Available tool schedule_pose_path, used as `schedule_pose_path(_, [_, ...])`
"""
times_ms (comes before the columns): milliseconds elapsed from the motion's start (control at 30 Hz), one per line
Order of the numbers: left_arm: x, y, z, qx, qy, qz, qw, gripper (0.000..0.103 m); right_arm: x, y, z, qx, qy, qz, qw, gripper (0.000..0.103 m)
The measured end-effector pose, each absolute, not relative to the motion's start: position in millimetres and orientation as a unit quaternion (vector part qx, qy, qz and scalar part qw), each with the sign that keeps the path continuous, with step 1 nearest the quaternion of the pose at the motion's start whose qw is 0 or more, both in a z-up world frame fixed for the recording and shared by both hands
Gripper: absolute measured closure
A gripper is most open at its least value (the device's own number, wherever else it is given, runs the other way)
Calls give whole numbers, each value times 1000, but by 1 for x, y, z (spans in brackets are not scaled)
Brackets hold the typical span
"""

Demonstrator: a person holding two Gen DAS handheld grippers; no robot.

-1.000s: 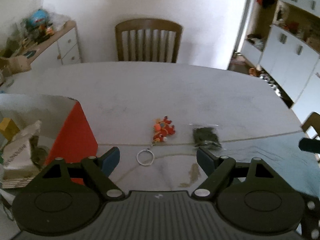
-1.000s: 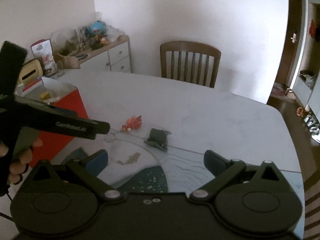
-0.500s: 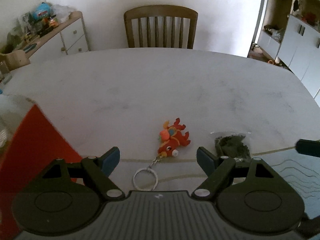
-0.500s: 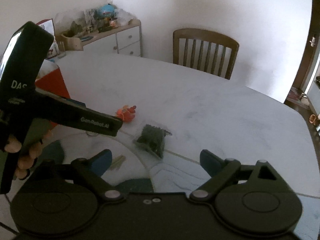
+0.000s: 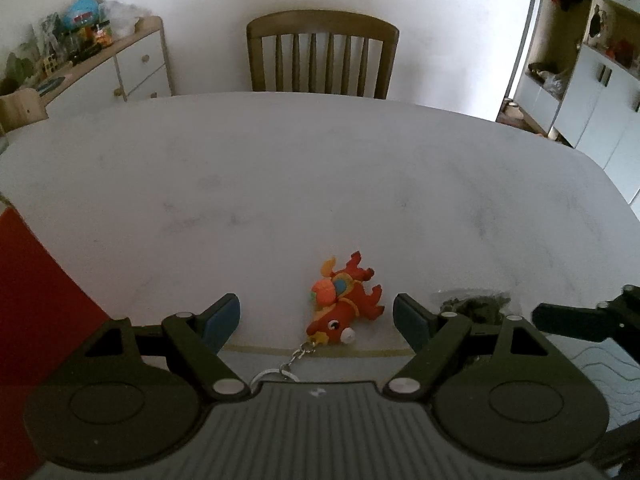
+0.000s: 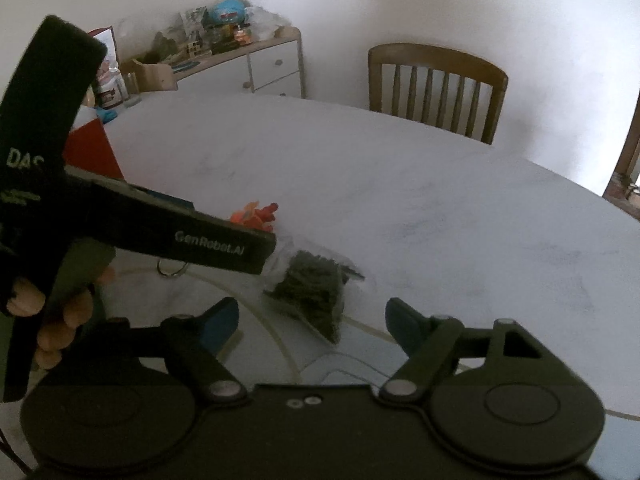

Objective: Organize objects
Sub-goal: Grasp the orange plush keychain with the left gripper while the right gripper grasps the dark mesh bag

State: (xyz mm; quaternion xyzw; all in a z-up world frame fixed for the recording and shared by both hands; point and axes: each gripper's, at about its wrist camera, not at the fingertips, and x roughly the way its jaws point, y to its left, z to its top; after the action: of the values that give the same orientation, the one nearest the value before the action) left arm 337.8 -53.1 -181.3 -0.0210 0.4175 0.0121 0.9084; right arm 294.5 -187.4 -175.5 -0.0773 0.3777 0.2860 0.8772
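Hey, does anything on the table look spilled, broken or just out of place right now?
Nothing looks spilled or damaged. Two small things lie loose on the white table: a red toy keychain on its side between the open left gripper jaws, and a clear bag of dark green bits before the open right gripper.

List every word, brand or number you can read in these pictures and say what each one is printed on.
"GenRobot.AI": white letters along the arm of the left gripper, in the right wrist view.
"DAS": on the left gripper's upright black handle; the word is cut off at the handle's edge.
Smaller print below "DAS": too blurred to read.
Labels on the jar and red-and-white card behind the table: too small to read.
Left wrist view: no readable text.
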Motion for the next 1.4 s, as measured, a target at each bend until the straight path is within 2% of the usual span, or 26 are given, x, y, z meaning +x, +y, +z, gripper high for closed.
schedule_pose_path(200, [333,-56,-185,-17,407,8,913,22,300,-182,-181,-70,374,287,879,26])
schedule_pose_path(400, [331,-61,-185,6,396,6,918,39,300,-179,-183,-75,367,288,881,31])
schedule_pose_path(500, [332,-62,-184,6,393,-4,920,54,298,-178,-183,-77,364,287,883,36])
schedule_pose_path(567, [332,-62,-183,5,393,-9,920,62,297,-176,-183,-81,362,289,883,43])
schedule_pose_path(767, [333,-60,-181,-8,395,-9,918,64,297,-179,-181,-80,360,280,886,65])
schedule_pose_path(833, [333,-59,-181,-14,398,-8,917,64,298,-182,-179,-75,363,275,887,77])
schedule_pose_path(933, [330,-59,-177,-17,397,-10,917,64,296,-187,-175,-70,361,266,891,84])
schedule_pose_path(1033, [324,-59,-172,-22,396,-14,918,64,293,-193,-172,-66,360,257,894,88])
schedule_pose_path(1400, [293,-57,-140,-33,399,-29,916,64,267,-215,-147,-22,359,237,902,89])
